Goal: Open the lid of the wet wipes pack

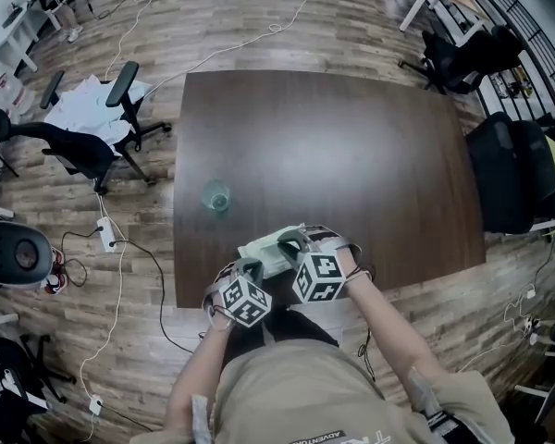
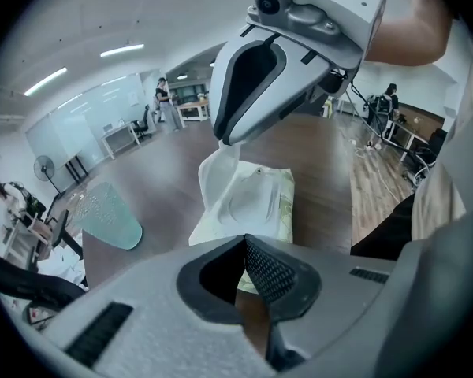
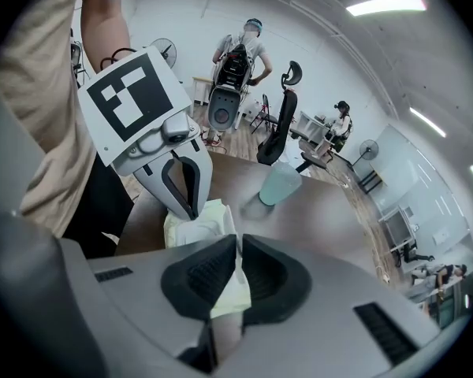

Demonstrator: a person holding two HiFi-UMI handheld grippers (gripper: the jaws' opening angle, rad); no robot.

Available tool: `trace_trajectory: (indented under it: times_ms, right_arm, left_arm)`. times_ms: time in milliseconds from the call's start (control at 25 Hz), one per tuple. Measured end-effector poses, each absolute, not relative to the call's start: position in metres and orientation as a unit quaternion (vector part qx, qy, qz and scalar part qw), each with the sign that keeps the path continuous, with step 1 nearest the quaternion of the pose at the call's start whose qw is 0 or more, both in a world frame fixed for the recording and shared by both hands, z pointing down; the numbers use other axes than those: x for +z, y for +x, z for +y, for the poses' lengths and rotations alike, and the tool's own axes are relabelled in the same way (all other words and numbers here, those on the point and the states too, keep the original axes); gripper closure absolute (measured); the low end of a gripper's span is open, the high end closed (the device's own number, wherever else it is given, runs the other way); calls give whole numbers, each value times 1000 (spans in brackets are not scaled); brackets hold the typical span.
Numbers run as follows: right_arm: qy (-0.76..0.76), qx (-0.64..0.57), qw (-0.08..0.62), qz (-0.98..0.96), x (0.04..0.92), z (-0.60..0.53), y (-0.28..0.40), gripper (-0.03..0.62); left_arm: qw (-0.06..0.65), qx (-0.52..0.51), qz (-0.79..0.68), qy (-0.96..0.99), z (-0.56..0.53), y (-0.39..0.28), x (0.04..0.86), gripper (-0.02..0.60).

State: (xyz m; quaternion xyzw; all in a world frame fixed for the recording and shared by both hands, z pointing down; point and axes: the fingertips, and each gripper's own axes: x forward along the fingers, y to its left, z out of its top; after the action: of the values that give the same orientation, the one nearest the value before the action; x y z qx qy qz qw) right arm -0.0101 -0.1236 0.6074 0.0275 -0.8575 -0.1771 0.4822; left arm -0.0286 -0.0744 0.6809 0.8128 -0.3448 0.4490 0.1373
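The pale green wet wipes pack point(image 1: 262, 250) lies near the front edge of the dark table point(image 1: 351, 155). In the left gripper view its white lid point(image 2: 214, 181) stands raised at the pack's left side, and my right gripper point(image 2: 225, 144) comes down from above and is shut on it. The right gripper view shows pale material pinched between that gripper's jaws point(image 3: 238, 246). My left gripper point(image 2: 244, 246) is shut on the near end of the pack point(image 2: 262, 203). In the head view both grippers point(image 1: 252, 268) point(image 1: 291, 241) crowd over the pack.
A translucent green cup point(image 1: 215, 195) stands on the table left of and beyond the pack. Office chairs point(image 1: 92, 146), floor cables and other desks surround the table. People stand and sit in the background of both gripper views.
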Motion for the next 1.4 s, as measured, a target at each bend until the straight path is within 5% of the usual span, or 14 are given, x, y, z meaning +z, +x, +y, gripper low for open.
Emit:
trace_trajectory:
  times_ms: [1400]
  right_arm:
    - [-4, -143, 475, -868, 619, -174, -26, 566]
  left_arm:
    - [200, 444, -329, 809, -87, -39, 681, 572]
